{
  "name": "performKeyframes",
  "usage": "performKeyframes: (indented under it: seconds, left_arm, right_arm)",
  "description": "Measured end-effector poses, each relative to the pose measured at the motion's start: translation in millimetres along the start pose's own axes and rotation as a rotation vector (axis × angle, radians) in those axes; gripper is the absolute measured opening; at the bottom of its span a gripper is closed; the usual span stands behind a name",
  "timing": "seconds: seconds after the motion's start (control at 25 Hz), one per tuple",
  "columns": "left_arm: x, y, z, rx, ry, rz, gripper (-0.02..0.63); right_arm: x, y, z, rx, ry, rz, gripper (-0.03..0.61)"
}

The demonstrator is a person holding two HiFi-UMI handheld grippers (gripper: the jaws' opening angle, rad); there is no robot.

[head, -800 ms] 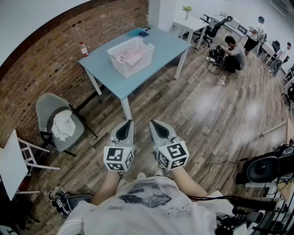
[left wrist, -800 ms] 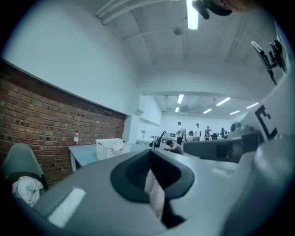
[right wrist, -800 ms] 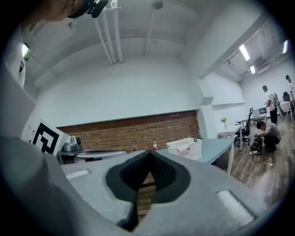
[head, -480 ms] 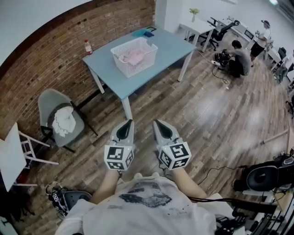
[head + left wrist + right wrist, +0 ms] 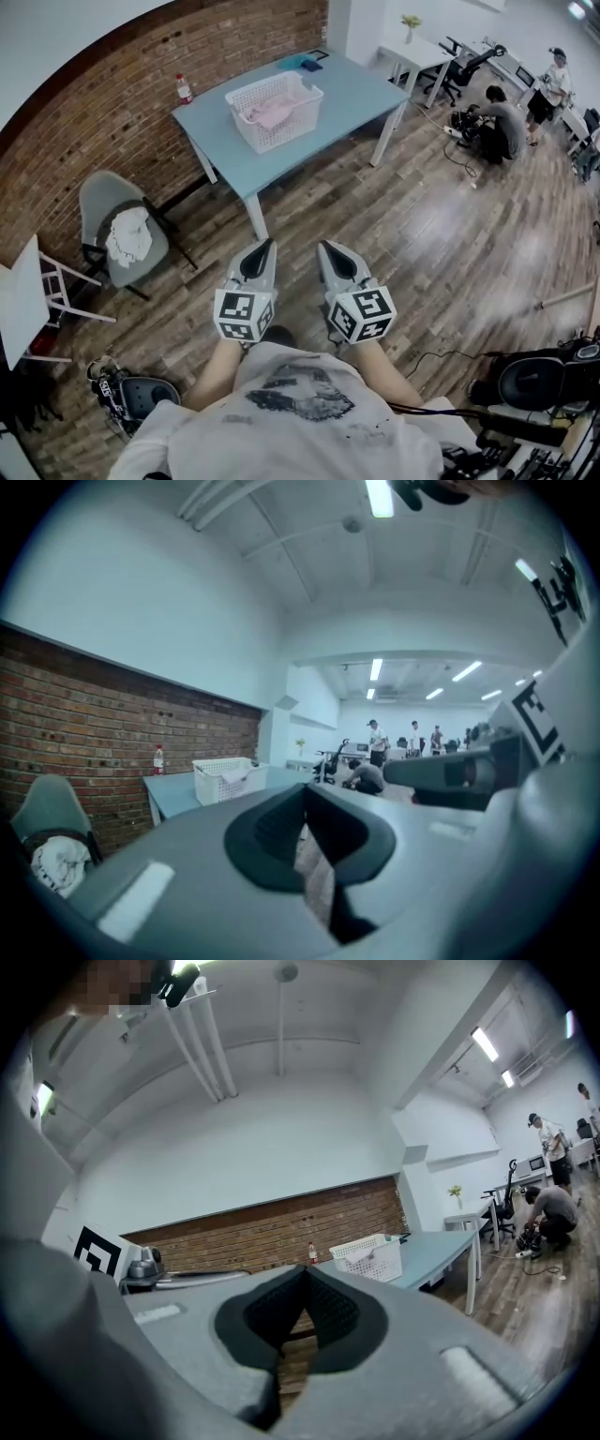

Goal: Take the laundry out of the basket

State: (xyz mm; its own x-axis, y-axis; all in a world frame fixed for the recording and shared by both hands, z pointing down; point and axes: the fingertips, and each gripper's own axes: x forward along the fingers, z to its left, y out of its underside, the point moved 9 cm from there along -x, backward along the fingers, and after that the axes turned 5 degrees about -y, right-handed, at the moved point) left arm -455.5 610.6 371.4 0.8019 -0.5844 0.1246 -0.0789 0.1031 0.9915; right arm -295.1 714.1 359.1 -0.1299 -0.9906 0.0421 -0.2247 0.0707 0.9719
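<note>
Approach phase: both grippers are held side by side in front of the person's chest, well apart from the work. The left gripper (image 5: 264,251) and the right gripper (image 5: 330,253) are each clenched, and both gripper views show the pads together with nothing caught between them. The white basket (image 5: 286,131) stands on the blue table (image 5: 352,94) beside the brick wall, and the pink laundry (image 5: 270,111) lies inside it. To do this step well, first walk up to the table and face its near long edge, so that the basket sits centred between the two grippers. Part the jaws before reaching over the rim, not inside the basket. Come in from above with the tips tilted down into the fabric. If the basket looks likely to slide, steady its wall with the other gripper. Keep clear of the bottle (image 5: 184,90) at the table's far corner
</note>
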Motion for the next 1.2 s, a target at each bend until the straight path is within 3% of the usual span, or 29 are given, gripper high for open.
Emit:
performKeyframes:
  seconds: [0.44,0.88,1.2]
  left_arm:
    - [92.1,6.2,29.0,-0.015,0.004,0.029,-0.008]
    - [243.8,-3.5,126.4,-0.043,0.038,0.053,-0.008]
    - [331.4,-22.7,204.7,-0.051,0.019,0.058,-0.008]
  right_arm:
    - [63.4,6.6,-66.8,0.026,-0.005,0.054,-0.003]
    - [212.3,-4.7,-149.8,0.034,0.028,0.13,-0.003]
    - [323.4,-25.7,-190.5,0.028,0.013,0.141,-0.003]
